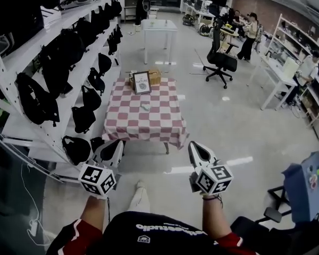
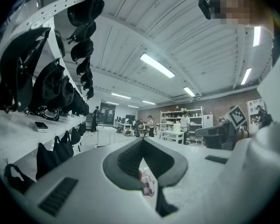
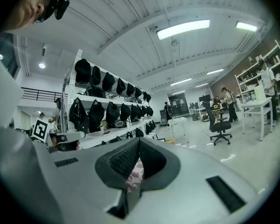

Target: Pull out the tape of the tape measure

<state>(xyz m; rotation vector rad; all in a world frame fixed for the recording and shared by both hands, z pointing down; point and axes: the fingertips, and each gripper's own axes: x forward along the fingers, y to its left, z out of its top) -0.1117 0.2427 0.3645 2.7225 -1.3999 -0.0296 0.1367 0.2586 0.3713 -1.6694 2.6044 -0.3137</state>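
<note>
Person stands on the pale floor. Both grippers are held out in front, pointing level towards a low table.

Left gripper (image 1: 116, 144): marker cube (image 1: 97, 179) towards the wrist. In the left gripper view (image 2: 142, 142) the dark pads are pressed together with nothing clamped; only a sliver of red-and-white check shows through the gap below the tips.

Right gripper (image 1: 196, 145): in the right gripper view (image 3: 137, 142) the jaws are likewise clenched and empty, with the same check pattern visible past them. Each gripper's cube shows at the edge of the other's view.

Both grippers are well apart from the table (image 1: 166, 147), short of its near edge.

A checked cloth (image 1: 159, 122) covers the table top and hangs over the sides. The tape measure (image 1: 145, 106) lies on the cloth near its middle, untouched. It is a small pale object, too small for any detail, and no pulled-out tape can be made out.

At the far edge of the table a framed picture (image 1: 142, 82) stands upright, with a brown box (image 1: 154, 77) just behind it.

Left side: white shelving (image 1: 29, 126) hung with black bags (image 1: 36, 99), running away down the room.

Further off: a white table (image 1: 159, 27), a black office chair (image 1: 221, 62), then desks with people (image 1: 251, 33) at the right.
</note>
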